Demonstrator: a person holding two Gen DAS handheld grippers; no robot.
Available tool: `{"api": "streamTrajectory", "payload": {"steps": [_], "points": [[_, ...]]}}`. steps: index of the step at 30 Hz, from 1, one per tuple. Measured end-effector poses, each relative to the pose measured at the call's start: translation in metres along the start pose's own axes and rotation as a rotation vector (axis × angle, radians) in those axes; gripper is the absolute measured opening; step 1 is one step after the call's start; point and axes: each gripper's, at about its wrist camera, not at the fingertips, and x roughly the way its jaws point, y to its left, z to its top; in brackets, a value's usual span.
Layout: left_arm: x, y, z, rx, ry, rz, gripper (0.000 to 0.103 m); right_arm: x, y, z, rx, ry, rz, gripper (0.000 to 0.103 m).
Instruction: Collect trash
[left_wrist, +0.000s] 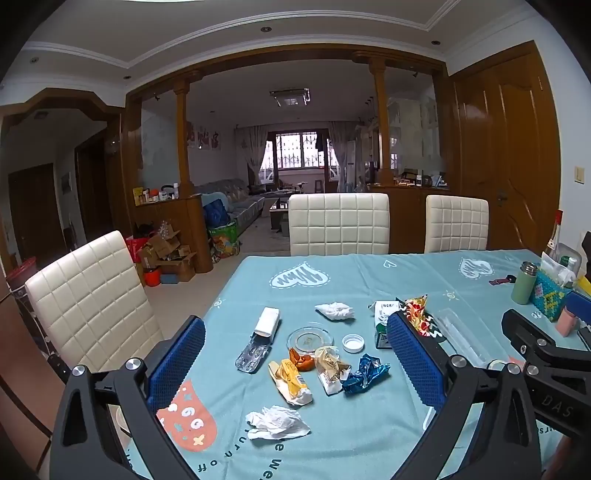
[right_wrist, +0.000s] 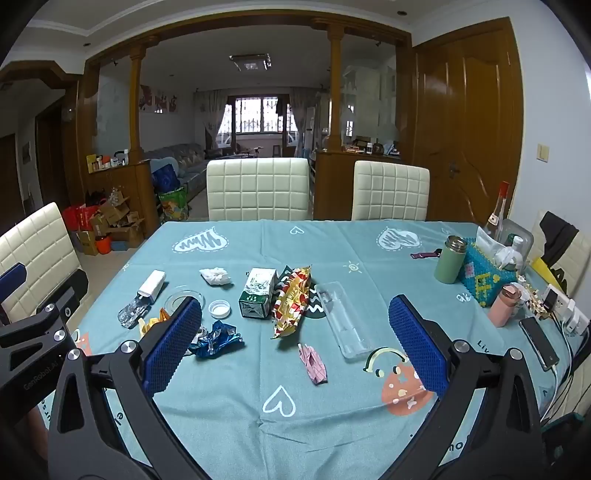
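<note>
**Left wrist view: trash uncollected, pickup pending**

Left gripper (left_wrist: 295, 363): jaws spread wide, empty, above the table (left_wrist: 406, 266). Yellow wrapper (left_wrist: 291, 382), blue foil (left_wrist: 365, 373) and crumpled tissue (left_wrist: 277, 422) lie between its fingers. Right gripper (right_wrist: 295, 343): likewise wide, empty; pink wrapper (right_wrist: 314, 363) just ahead. Judged step: approach. Next: descend, pinch one piece. Room: cream chairs (left_wrist: 338, 223), wooden doors.

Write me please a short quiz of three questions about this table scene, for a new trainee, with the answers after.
1. True or false: both tongs, left tongs and right tongs, are open and hold nothing.
2. Which item lies nearest to the white bottle cap? A) green carton B) green thermos C) phone
3. Fill in: the crumpled blue foil wrapper lies on the ____ tablecloth.

Key:
1. True: nothing sits between the pads of either pair.
2. A: the carton stands just right of the cap.
3. Light blue (teal).
</note>
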Motion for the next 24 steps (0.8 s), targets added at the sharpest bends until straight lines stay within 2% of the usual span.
{"api": "streamTrajectory", "payload": {"steps": [24], "points": [[-0.001,-0.004,0.0,0.007,0.01,-0.021,0.096,-0.001,0.001,-0.001,-0.003,-0.005,-0.002,0.1]]}}
